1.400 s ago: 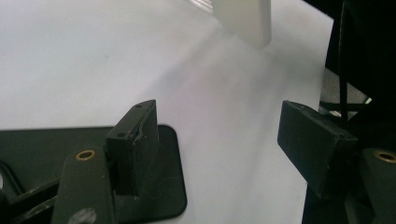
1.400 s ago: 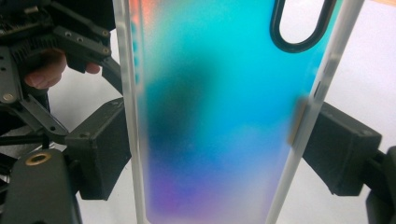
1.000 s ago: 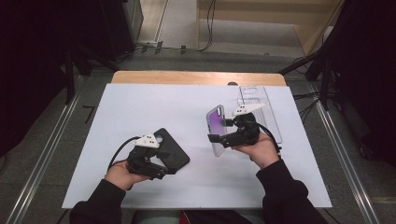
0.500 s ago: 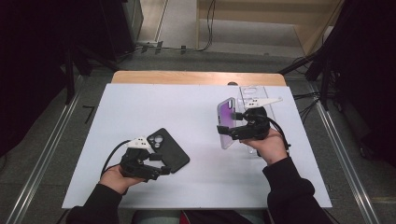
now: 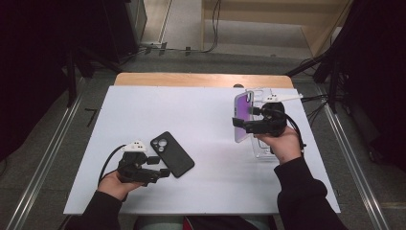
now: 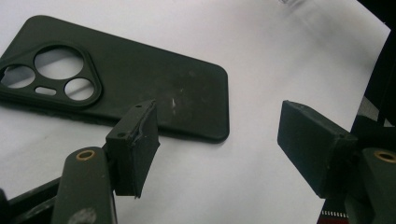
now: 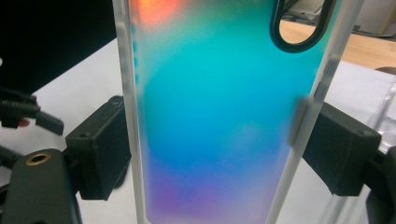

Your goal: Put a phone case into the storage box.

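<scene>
A black phone case (image 5: pixel 172 154) lies flat on the white table top (image 5: pixel 191 110), its back with the camera cut-outs facing up. My left gripper (image 5: pixel 160 167) rests just beside its near end, open, with nothing between the jaws. In the left gripper view the black case (image 6: pixel 116 79) lies beyond the spread jaws of that gripper (image 6: pixel 222 133). At the right, my right gripper (image 5: pixel 243 127) is shut on an iridescent purple phone case (image 5: pixel 243 112), held upright above the table. In the right gripper view both pads press on the long edges of this case (image 7: pixel 219 116).
A clear phone case (image 5: pixel 263 146) lies on the table under and behind my right hand. A wooden strip (image 5: pixel 201 79) runs along the table's far edge. Metal rails flank the table on both sides, and cables lie on the floor beyond.
My right gripper has carried the iridescent case to the right and toward the far side, a little higher. The left gripper and the black case have stayed in place.
</scene>
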### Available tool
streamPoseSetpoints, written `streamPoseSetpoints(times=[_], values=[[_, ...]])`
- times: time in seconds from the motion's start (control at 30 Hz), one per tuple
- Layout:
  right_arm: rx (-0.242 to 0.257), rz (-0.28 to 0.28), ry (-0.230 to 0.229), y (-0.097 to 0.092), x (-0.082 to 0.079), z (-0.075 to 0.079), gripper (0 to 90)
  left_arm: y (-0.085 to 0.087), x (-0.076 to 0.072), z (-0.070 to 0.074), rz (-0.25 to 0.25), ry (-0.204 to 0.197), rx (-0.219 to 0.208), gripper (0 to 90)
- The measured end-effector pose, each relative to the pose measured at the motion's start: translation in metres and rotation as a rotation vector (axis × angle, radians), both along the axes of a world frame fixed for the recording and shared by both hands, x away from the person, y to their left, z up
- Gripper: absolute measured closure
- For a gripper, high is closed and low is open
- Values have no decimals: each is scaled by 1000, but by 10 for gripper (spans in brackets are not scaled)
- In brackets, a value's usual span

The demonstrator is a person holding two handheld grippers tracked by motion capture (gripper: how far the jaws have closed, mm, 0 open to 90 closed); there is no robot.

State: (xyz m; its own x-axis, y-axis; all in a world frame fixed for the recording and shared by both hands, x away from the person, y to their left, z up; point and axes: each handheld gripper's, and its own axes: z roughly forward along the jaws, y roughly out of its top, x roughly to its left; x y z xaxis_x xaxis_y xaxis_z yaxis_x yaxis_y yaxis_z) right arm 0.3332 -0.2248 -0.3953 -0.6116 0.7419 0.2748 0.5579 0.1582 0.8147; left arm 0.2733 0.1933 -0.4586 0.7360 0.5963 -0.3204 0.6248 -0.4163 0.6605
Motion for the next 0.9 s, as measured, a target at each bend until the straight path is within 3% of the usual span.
streamPoseSetpoints(times=[0.3, 0.57, 0.9], values=[[-6, -114, -12, -21, 8, 3, 143, 8, 0, 0, 43, 0, -25, 292], [-9, -210, -26, -36, 16, 2, 143, 12, -3, 1, 68, -18, -3, 292], [-55, -348, -68, -52, 34, 0, 143, 15, -8, 0, 84, -24, 6, 293]])
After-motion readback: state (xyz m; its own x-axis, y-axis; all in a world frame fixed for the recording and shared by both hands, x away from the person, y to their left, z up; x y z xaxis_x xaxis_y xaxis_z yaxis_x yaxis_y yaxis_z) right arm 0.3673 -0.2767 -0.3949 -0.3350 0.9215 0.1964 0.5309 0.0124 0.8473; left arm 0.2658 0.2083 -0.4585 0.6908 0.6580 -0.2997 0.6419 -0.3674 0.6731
